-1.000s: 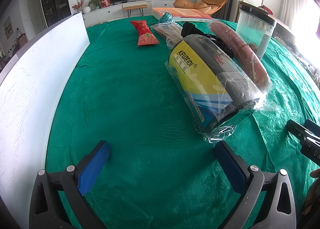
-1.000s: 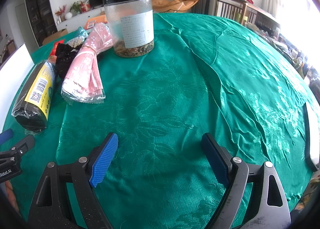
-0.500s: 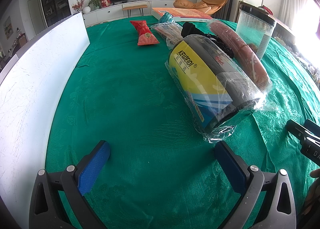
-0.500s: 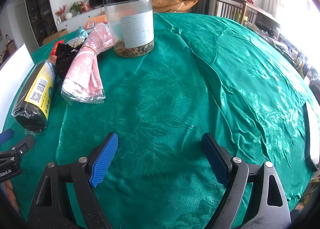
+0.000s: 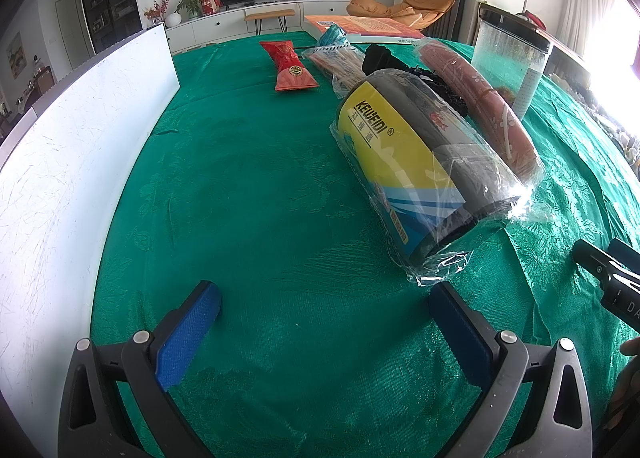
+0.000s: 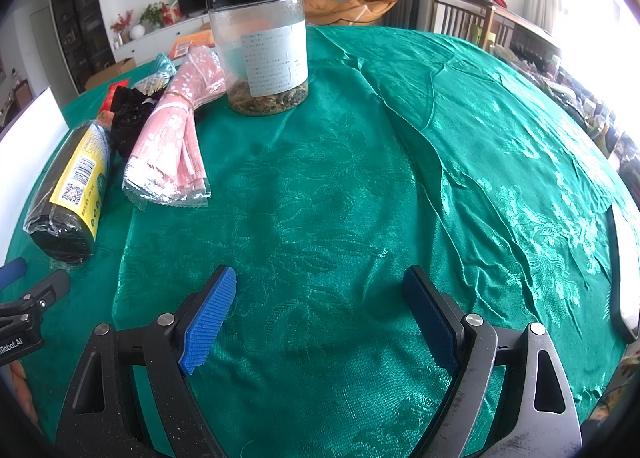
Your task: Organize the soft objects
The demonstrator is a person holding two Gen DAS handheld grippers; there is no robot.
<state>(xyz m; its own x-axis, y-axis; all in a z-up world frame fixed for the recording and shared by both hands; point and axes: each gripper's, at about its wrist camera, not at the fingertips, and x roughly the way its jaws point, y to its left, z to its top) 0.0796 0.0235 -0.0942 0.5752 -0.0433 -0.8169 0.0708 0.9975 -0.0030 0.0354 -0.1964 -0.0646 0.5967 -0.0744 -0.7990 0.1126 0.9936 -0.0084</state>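
Observation:
A black roll with a yellow label in clear wrap [image 5: 416, 161] lies on the green tablecloth just ahead and right of my open, empty left gripper [image 5: 324, 302]; it also shows at the left of the right wrist view [image 6: 76, 185]. A pink floral pack [image 6: 176, 137] lies beside it, with a black fabric bundle [image 6: 128, 117] between them. A red packet [image 5: 290, 65] and a bag of sticks [image 5: 336, 61] lie farther back. My right gripper [image 6: 320, 286] is open and empty over bare cloth.
A white board [image 5: 60, 161] stands along the left edge. A clear jar with a black lid [image 6: 262, 49] stands behind the pink pack. An orange book [image 5: 360, 23] lies at the far edge. A white object [image 6: 624, 270] lies at the right edge.

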